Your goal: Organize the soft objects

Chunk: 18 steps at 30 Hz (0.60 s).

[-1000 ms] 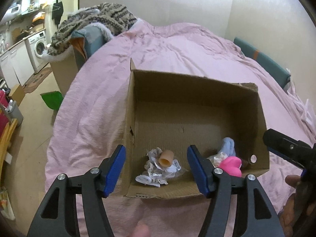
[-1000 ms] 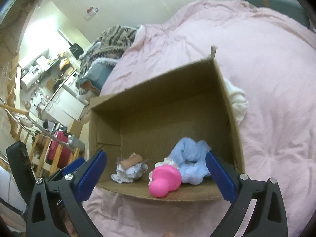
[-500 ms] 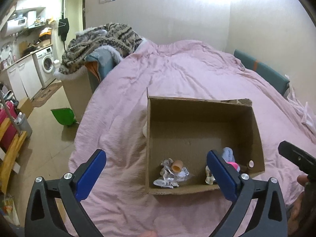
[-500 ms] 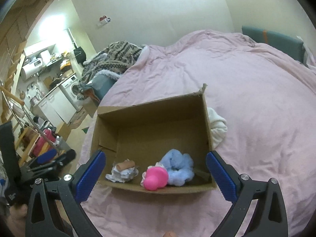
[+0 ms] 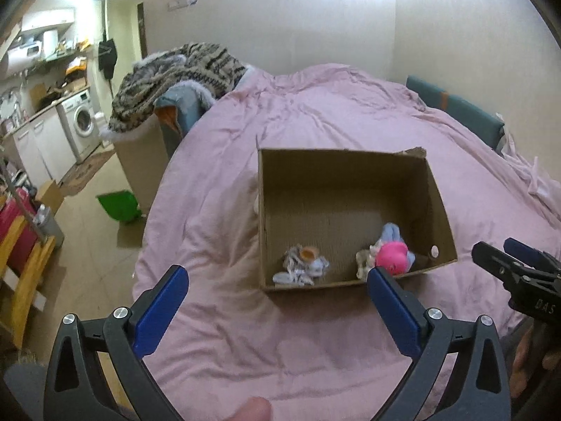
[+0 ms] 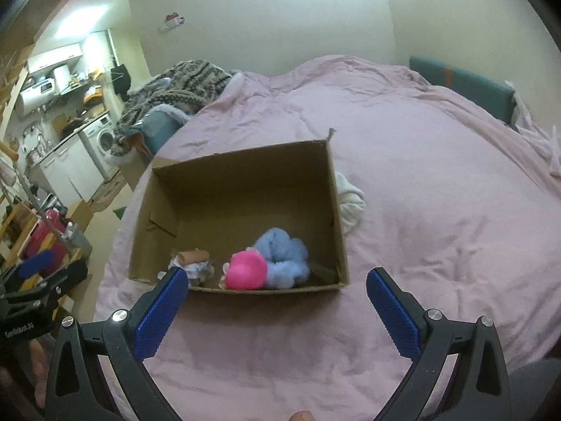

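An open cardboard box (image 5: 345, 161) (image 6: 242, 156) sits on the pink bedspread. Inside, near its front wall, lie a pink soft toy (image 5: 392, 258) (image 6: 245, 270), a light blue plush (image 5: 391, 233) (image 6: 280, 254), and a crumpled white-grey bundle with a tan roll (image 5: 301, 265) (image 6: 193, 261). My left gripper (image 5: 277, 301) is open and empty, in front of the box above the bedspread. My right gripper (image 6: 273, 301) is open and empty, also in front of the box. A white cloth (image 6: 349, 200) lies just outside the box's right wall.
The pink bedspread (image 5: 333, 112) covers the bed. A patterned blanket pile (image 5: 175, 73) lies at the far left corner. A green bin (image 5: 117, 205), washing machine (image 5: 82, 124) and red and yellow items (image 5: 17, 231) stand on the floor to the left.
Both grippers have pulled back and up from the box. The left gripper's jaws have opened wider. The box looks smaller and farther away in both views.
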{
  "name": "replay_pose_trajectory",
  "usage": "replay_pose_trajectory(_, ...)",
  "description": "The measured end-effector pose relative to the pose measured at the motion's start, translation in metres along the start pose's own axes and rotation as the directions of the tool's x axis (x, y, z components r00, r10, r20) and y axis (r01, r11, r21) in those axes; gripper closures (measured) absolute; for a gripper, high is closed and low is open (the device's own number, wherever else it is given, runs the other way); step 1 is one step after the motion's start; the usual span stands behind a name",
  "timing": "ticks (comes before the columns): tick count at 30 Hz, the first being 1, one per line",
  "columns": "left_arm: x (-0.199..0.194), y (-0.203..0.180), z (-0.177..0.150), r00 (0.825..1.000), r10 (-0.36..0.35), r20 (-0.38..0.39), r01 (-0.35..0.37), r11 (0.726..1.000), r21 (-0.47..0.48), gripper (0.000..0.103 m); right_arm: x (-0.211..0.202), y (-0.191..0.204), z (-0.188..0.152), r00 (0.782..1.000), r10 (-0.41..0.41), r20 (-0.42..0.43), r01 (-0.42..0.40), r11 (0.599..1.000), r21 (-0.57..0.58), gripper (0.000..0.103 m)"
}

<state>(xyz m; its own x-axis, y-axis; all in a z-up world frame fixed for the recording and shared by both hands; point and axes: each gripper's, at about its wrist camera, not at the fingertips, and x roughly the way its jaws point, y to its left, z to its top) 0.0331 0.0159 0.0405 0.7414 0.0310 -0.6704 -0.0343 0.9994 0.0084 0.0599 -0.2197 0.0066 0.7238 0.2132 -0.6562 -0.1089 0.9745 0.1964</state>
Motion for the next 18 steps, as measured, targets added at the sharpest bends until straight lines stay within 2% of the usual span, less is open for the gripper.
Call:
replay_pose_trajectory(4,0.009,0.003,-0.006,0.999,-0.006,-0.032,0.005,0.999,-0.048,0.001,-0.001,0.002,-0.005,1.000,-0.014,0.014,0.014,1.000,-0.004,0.000)
replay_pose_trajectory(8,0.015,0.005,-0.006,1.000,0.026,-0.012,-0.027,0.998,-0.052,0.001,0.011,0.009,-0.006,1.000,-0.007,-0.006,0.007,1.000,-0.016,0.000)
replay_pose_trajectory(14,0.028,0.014,-0.005,0.998,0.003,-0.062,-0.009,0.994,-0.106,0.001,0.023,0.019,-0.009,0.999,-0.014,-0.030,0.013,0.999,-0.053,0.000)
replay_pose_trajectory(18,0.027,0.014,-0.005,0.999,-0.011,-0.053,0.005,0.995,-0.105,0.001,0.028,0.023,-0.011,0.999,-0.018,-0.039,0.015,0.998,-0.066,0.000)
